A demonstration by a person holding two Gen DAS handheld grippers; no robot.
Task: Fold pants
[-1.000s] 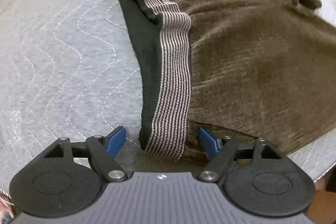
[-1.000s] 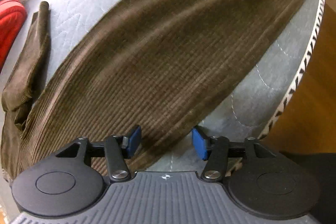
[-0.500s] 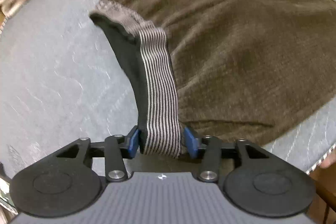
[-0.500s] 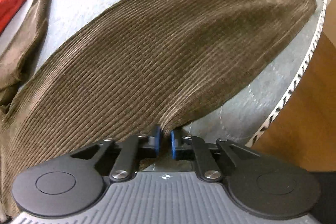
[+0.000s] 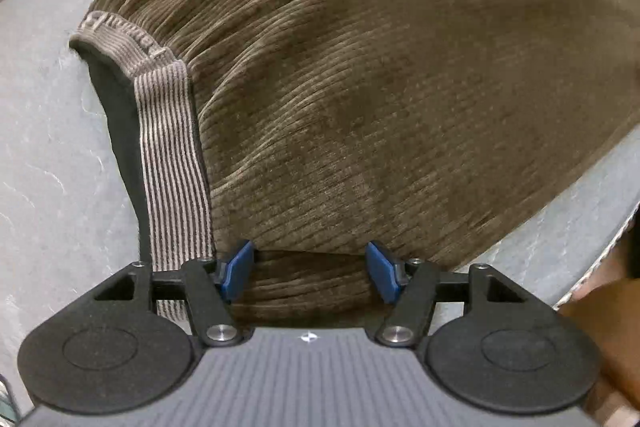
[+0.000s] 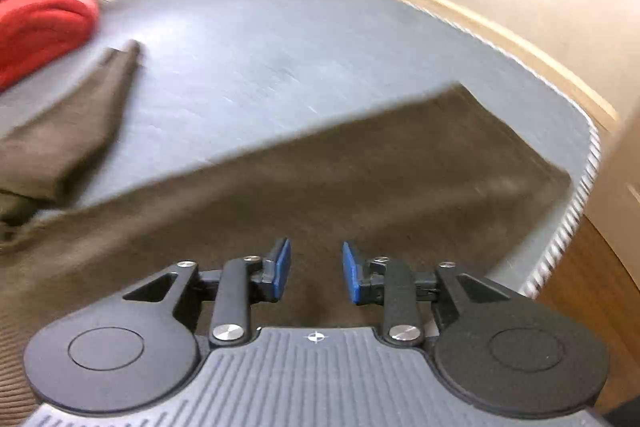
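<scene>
Pants (image 5: pixel 360 87) near table edge (image 6: pixel 576 223); both claws (image 5: pixel 308 271) (image 6: pixel 316 271) opening, ungripping.

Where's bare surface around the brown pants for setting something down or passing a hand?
Free: grey quilted surface left of the striped elastic waistband; the wide grey stretch between the brown corduroy pants, their loose leg and the red folded garment. Crowded: the near right edge, where the pants reach almost to the trim.
</scene>
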